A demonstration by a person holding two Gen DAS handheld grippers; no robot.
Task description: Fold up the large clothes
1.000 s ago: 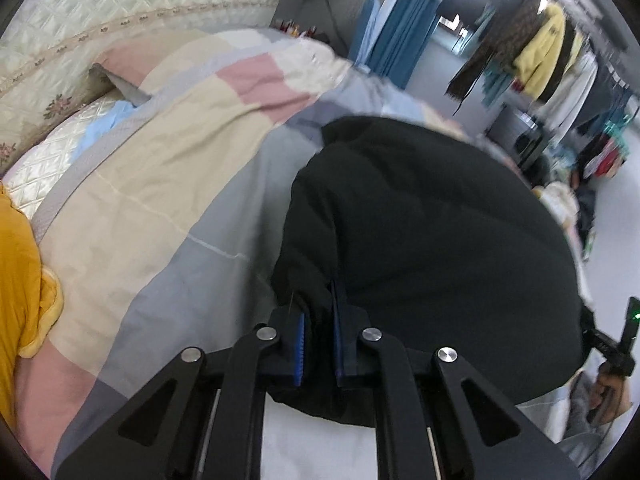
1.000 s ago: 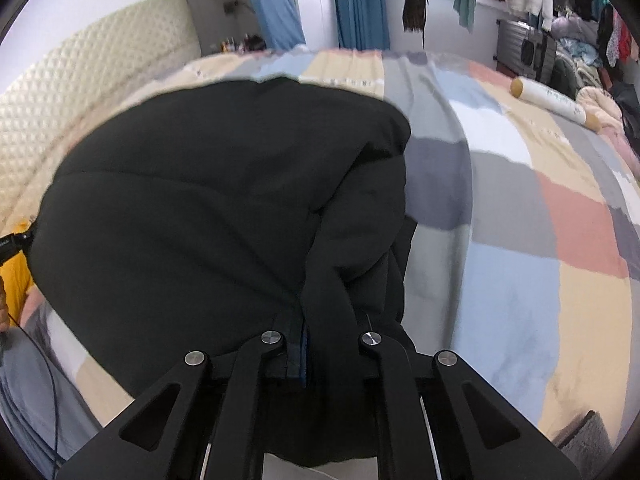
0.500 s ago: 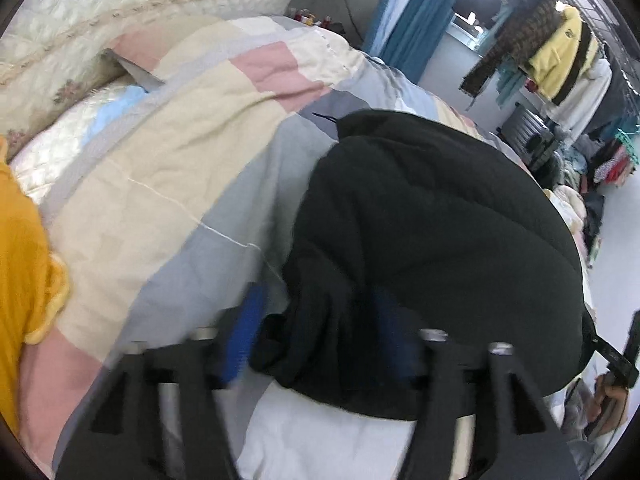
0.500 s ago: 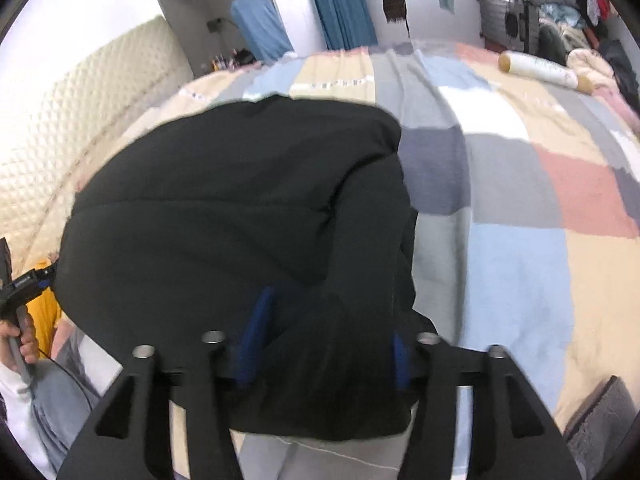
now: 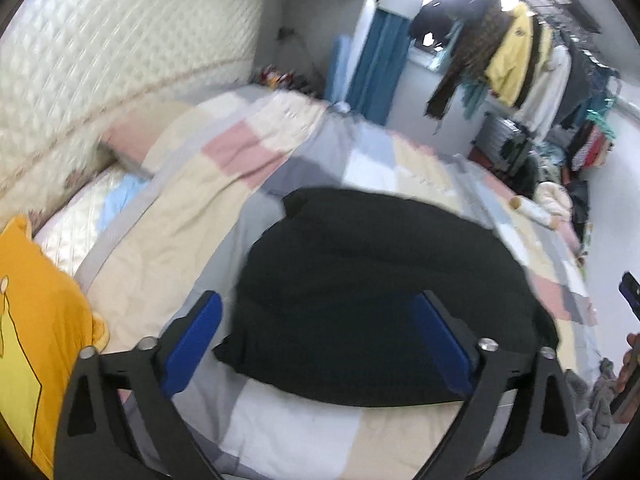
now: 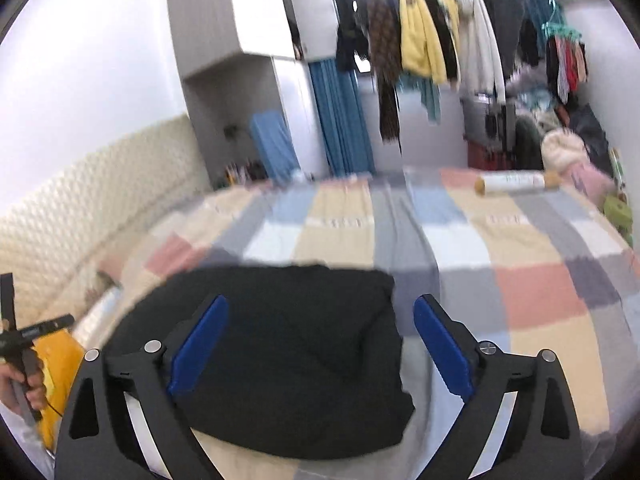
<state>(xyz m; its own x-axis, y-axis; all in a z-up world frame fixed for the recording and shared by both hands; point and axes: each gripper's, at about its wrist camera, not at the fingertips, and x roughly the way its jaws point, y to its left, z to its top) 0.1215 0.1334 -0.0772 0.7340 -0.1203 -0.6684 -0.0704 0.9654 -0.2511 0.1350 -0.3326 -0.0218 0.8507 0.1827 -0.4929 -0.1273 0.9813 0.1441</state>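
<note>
1. The yellow garment is cut off by the left wrist view's left edge.
2. The right gripper hides part of the black folded garment.
3. The hanging clothes are blurred; individual pieces are hard to separate.
4. Small items beside the headboard are too blurred to identify.

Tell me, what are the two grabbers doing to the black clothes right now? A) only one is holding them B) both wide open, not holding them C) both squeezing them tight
B: the left gripper and the right gripper both have their blue pads spread wide, with the black garment lying loose on the checked bedcover.
</note>
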